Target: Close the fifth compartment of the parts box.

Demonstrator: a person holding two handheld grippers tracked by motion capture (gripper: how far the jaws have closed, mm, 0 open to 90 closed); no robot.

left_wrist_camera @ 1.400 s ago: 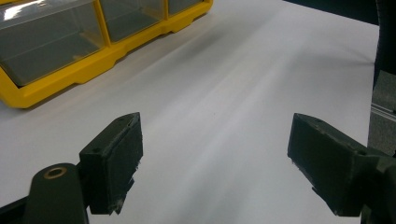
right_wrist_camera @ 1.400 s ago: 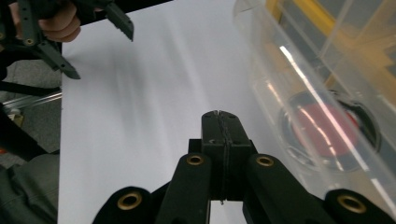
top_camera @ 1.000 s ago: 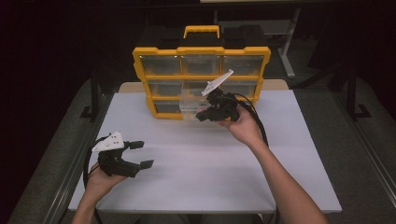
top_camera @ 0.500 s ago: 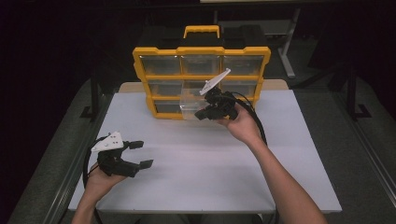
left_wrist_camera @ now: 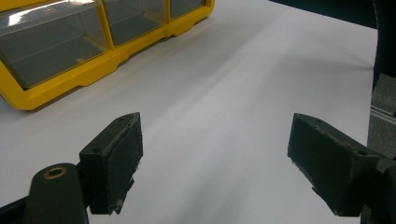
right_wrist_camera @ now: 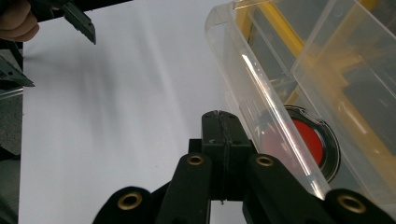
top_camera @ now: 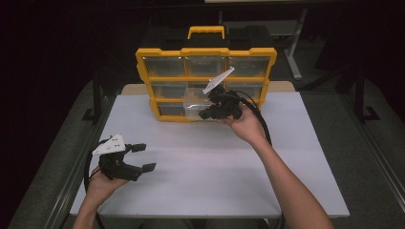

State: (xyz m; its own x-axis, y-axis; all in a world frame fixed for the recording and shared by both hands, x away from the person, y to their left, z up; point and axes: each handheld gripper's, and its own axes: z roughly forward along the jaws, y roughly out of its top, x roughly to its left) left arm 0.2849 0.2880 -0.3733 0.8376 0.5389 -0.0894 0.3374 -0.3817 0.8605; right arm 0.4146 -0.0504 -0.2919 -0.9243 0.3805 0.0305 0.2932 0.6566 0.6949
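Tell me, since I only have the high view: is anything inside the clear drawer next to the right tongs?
Observer: Yes. The right gripper view shows a round black thing with a red centre lying in the clear drawer.
Operator: Are the right tongs pinching the drawer?
Observer: The right tongs are shut pad against pad, with the drawer's wall just beside them.
Operator: And the left tongs?
Observer: The left tongs stand wide open, with bare white table between the pads.
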